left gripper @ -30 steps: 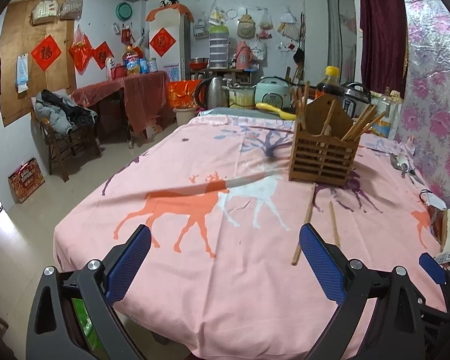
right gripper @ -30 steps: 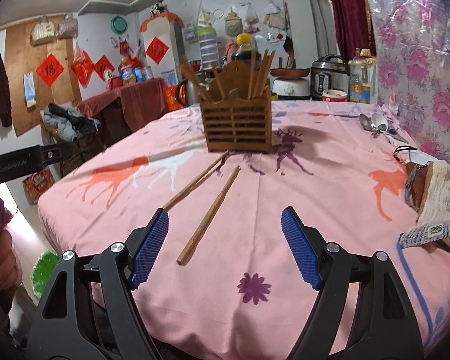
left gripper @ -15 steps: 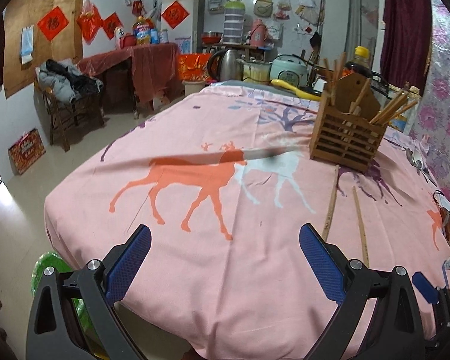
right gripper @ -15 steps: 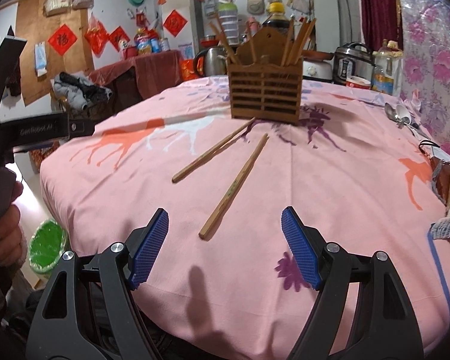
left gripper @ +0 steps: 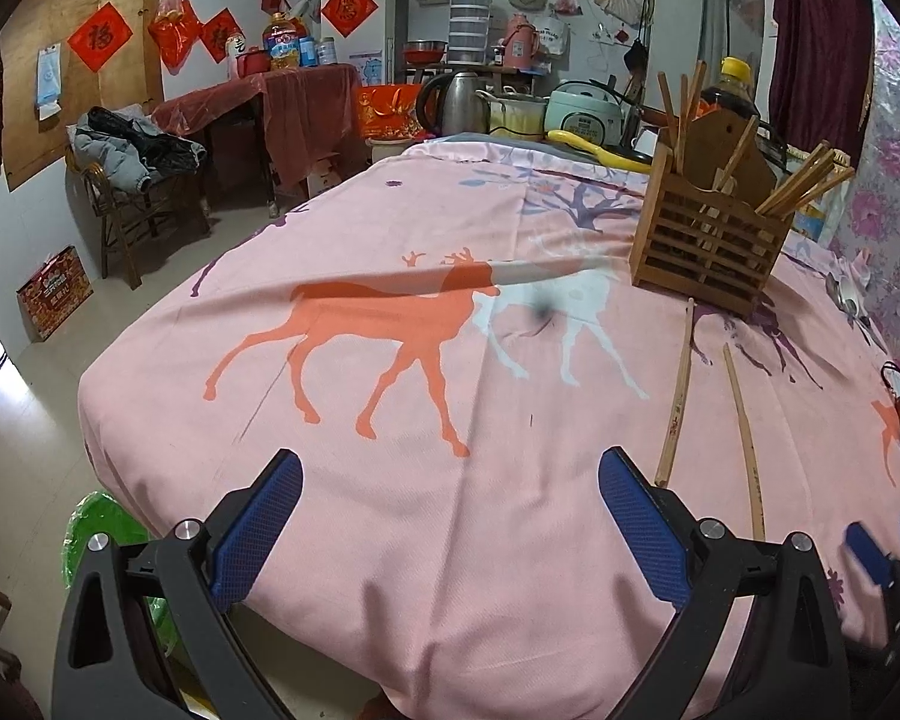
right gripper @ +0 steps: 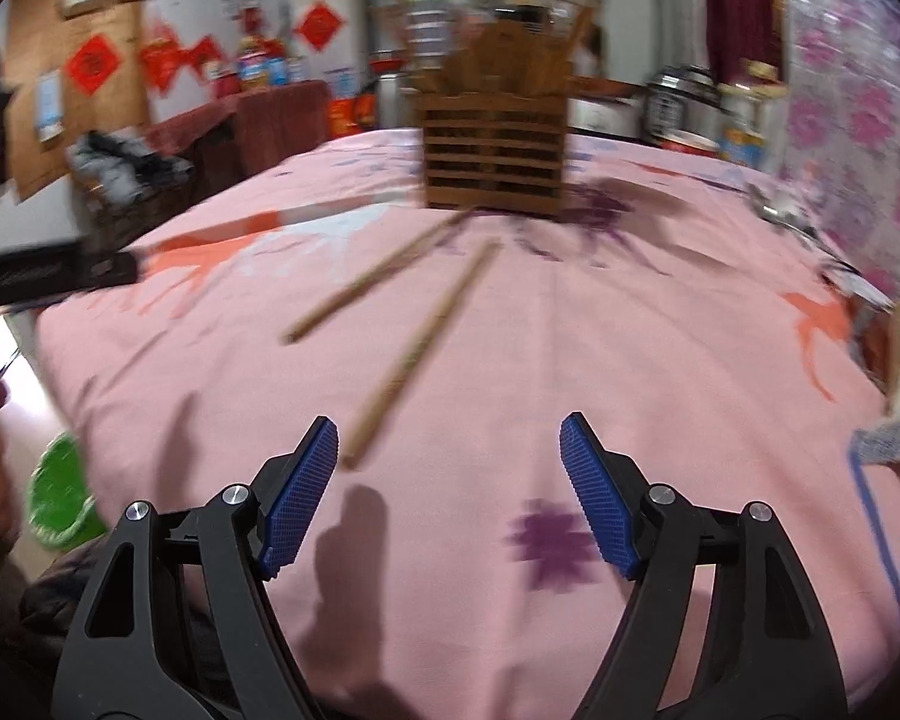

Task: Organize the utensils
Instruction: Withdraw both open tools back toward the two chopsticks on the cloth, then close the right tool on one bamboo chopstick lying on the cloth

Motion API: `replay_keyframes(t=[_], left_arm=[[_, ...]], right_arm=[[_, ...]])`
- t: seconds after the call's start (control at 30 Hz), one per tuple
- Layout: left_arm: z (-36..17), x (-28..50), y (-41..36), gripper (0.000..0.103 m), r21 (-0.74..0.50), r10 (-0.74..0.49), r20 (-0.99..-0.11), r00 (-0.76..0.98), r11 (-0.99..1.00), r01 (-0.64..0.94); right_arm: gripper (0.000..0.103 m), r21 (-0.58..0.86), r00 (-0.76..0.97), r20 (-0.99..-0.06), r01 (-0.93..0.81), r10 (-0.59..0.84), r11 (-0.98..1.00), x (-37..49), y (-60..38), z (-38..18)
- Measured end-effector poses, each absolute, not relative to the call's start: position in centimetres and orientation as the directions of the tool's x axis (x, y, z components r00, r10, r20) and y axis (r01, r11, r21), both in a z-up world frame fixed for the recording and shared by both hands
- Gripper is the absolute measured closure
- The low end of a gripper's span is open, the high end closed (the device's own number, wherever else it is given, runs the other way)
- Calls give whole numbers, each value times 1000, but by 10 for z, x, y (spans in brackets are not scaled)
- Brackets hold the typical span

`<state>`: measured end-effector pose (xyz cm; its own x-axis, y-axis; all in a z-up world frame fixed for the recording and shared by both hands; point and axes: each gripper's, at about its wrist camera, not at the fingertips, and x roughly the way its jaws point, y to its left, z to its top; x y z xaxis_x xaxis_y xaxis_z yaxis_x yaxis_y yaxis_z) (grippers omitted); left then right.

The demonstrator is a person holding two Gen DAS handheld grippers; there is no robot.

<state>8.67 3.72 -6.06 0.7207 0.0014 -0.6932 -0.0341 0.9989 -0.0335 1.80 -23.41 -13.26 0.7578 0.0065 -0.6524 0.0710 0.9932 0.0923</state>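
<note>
On the pink deer-print cloth covering the counter, two long wooden chopsticks lie loose in front of the slatted wooden utensil holder, which already stands full of sticks. The nearer chopstick runs lengthwise away from the right claw, its near end just ahead of the claw's left pad and its far end pointing toward the holder; the second chopstick lies further left and further off. The right claw stands wide, nothing between its blue pads (the view is blurred, yet that much is plain). The left claw also gapes wide and empty, with both sticks off to its right, so the right hand looks better placed.
</note>
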Motion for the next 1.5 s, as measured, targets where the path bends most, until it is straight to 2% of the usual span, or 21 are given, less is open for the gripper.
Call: replay_keyframes(t=[0.07, 0.13, 0.23, 0.3, 0.37, 0.43, 0.5, 0.57, 0.6, 0.7, 0.93, 1.03, 1.2, 1.4, 1.5], left_arm=[[-62, 88, 38, 6, -35, 1, -696, 718, 999, -36], [-64, 89, 37, 6, -34, 3, -700, 714, 999, -37], [-67, 91, 35, 6, -30, 4, -706, 709, 999, -36], [-69, 92, 33, 6, -26, 4, -710, 704, 999, -32], [-71, 92, 31, 6, -22, 4, -712, 702, 999, -28], [-72, 92, 30, 6, -21, 3, -713, 701, 999, -25], [-72, 92, 31, 6, -23, 1, -713, 701, 999, -26], [-73, 92, 31, 6, -25, 1, -715, 699, 999, -27], [-74, 93, 31, 6, -27, 0, -717, 697, 999, -28], [-77, 94, 28, 6, -23, -1, -725, 689, 999, -23], [-82, 91, 16, 6, 2, -12, -726, 687, 1000, 20], [-86, 91, 13, 6, 7, -16, -731, 682, 999, 32], [-90, 92, 10, 6, 12, -17, -740, 672, 999, 39], [-96, 96, 2, 6, 7, -40, -755, 655, 998, 69], [-97, 100, -8, 6, 8, -59, -751, 657, 995, 99]], right_arm=[[29, 128, 758, -652, 113, -2, 985, 18, -249, -132], [29, 182, 766, -641, 92, 47, 979, 17, -254, -130], [29, 215, 764, -627, -21, 155, 976, 17, -235, -128], [29, 174, 742, -642, -103, 192, 979, 20, -212, -131], [31, 123, 734, -658, -116, 168, 986, 23, -202, -134], [33, 69, 718, -691, -50, 83, 996, 30, -207, -140], [45, 85, 701, -712, 54, 23, 995, 35, -230, -145], [48, 127, 707, -707, 166, -28, 978, 33, -260, -142], [47, 150, 720, -693, 195, -38, 969, 30, -272, -138], [47, 207, 757, -653, 168, 8, 964, 23, -279, -131], [47, 198, 766, -638, 62, 81, 978, 24, -260, -134], [58, 184, 764, -637, 25, 100, 983, 24, -251, -134], [86, 192, 740, -661, 10, 122, 981, 34, -250, -144], [96, 191, 737, -666, 18, 116, 982, 37, -254, -147], [97, 171, 760, -649, 100, 36, 980, 34, -267, -143]])
